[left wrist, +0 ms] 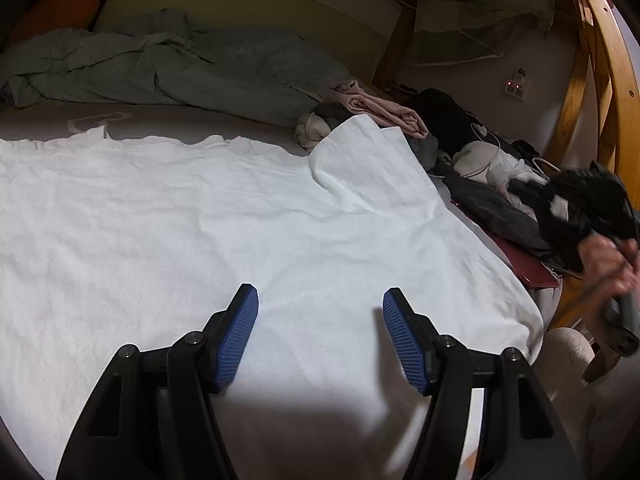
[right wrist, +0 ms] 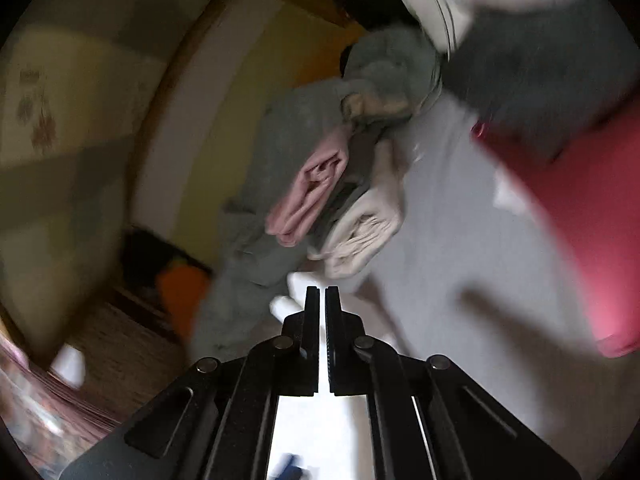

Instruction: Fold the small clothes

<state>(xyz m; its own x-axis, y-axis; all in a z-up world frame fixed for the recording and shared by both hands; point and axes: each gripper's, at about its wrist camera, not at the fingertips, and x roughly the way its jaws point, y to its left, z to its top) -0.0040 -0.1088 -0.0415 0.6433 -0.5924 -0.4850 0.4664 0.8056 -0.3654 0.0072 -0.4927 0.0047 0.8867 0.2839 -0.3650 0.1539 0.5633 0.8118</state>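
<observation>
A white garment lies spread flat over the bed, its right sleeve folded inward. My left gripper hovers low over its near middle, open, with nothing between the blue pads. At the far right edge of the left wrist view a blurred hand holds the right gripper beside the clothes pile. In the right wrist view my right gripper is shut, its jaws almost touching, with nothing visibly caught between them. Below it shows a strip of the white garment. That view is motion-blurred.
A crumpled grey blanket lies along the back of the bed. Folded pink and beige clothes sit near a loose pile of dark clothes at the right. A red flat object lies under the pile. A wooden frame borders the right side.
</observation>
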